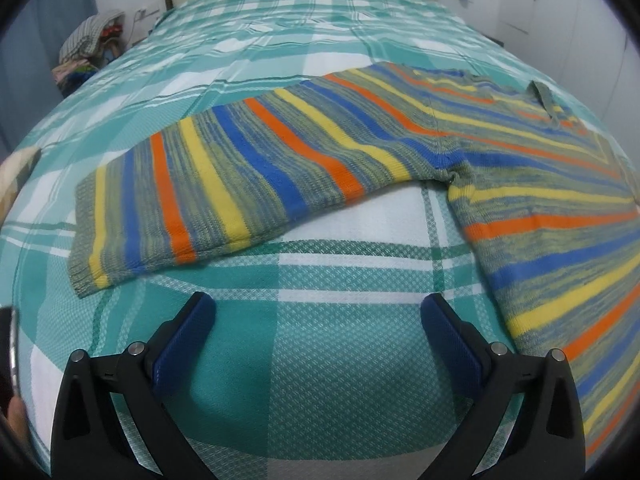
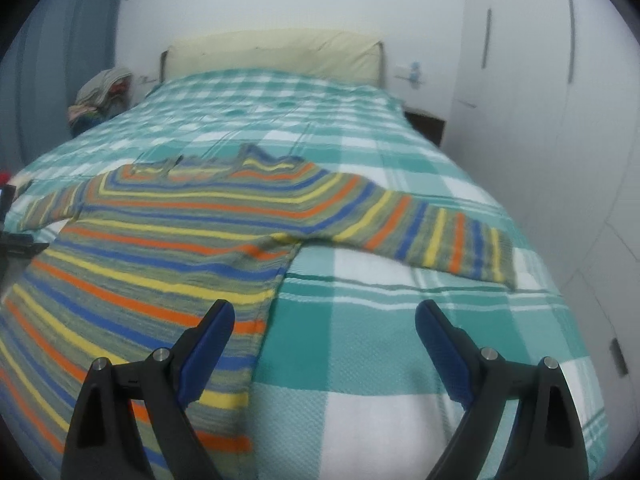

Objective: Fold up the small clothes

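Sweater (image 1: 400, 148): striped knit, lies flat on the bed (image 1: 320, 360), body spread, both sleeves stretched straight out to the sides, neck toward the far end.
Left sleeve (image 1: 192, 200): reaches out over the plaid cover, cuff at the far left, nothing folded over it.
Right sleeve (image 2: 420, 232): likewise laid out flat, cuff toward the right edge of the bed.
Progress: by the look of it only the spreading is done; no fold shows anywhere.
Left to do: I judge both sleeves must come in over the body, then the body fold up.
Left hand-held gripper (image 1: 318, 312): jaws spread wide, nothing between them but bare cover; it hangs just near of the left sleeve, touching no cloth.
Right hand-held gripper (image 2: 324, 318): jaws also wide apart and empty; its left finger stands over the sweater's right side edge, the right finger over bare cover. Whether the finger touches the knit I cannot tell.
Far left: pile of clothes (image 1: 94, 48) beside the bed.
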The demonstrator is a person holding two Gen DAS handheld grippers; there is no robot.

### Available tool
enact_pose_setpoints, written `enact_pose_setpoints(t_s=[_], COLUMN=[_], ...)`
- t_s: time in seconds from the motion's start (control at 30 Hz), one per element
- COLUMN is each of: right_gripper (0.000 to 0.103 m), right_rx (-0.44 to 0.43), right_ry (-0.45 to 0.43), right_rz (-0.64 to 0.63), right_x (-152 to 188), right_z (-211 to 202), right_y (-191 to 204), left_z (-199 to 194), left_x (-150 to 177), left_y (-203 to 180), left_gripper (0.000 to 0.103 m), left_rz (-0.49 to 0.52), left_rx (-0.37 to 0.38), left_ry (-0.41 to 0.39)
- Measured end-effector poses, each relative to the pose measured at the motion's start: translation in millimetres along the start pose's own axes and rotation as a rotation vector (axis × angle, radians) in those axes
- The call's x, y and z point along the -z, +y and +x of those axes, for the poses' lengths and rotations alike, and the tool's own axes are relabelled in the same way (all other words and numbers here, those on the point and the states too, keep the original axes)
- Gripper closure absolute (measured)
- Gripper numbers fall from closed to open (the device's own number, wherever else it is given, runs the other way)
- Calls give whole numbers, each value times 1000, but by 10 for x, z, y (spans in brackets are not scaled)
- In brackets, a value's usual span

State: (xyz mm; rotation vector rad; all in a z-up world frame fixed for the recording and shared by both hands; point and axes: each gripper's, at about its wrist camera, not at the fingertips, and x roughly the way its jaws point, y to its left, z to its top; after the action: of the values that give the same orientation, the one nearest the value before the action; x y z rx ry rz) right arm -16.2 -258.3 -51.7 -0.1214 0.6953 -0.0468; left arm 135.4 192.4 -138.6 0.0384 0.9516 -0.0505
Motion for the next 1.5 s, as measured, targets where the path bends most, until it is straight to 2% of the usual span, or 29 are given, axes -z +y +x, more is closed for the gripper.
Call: enact_pose_setpoints(t_s=[0.13,0.33,0.53,0.77,1.13,1.27,1.5], right_gripper=[12,12,12,12,12,12,11], right_rx=[81,170,210,171,64,11,-23], right_ry=[28,112,105,37,-127,-144,-163], right_rz=[4,131,245,216,104,116,151], right_x=[49,226,313,283,134,162,172], right_z=[1,91,78,-100,-548,-668,-777], right_y=[-82,-358,-568,-522,-264,-260,-335], left_z=[0,-2,0,2,5,1,0], left_x=[-1,1,0,0,-1,2,2], left_y=[0,-3,-2,-1,2,-2,-3], left_gripper=[0,0,0,0,0,0,0], left_rz=[-1,-1,-2,-1,-1,-1,-1], left_rx=[0,0,0,0,0,0,0], left_ry=[0,0,0,0,0,0,0])
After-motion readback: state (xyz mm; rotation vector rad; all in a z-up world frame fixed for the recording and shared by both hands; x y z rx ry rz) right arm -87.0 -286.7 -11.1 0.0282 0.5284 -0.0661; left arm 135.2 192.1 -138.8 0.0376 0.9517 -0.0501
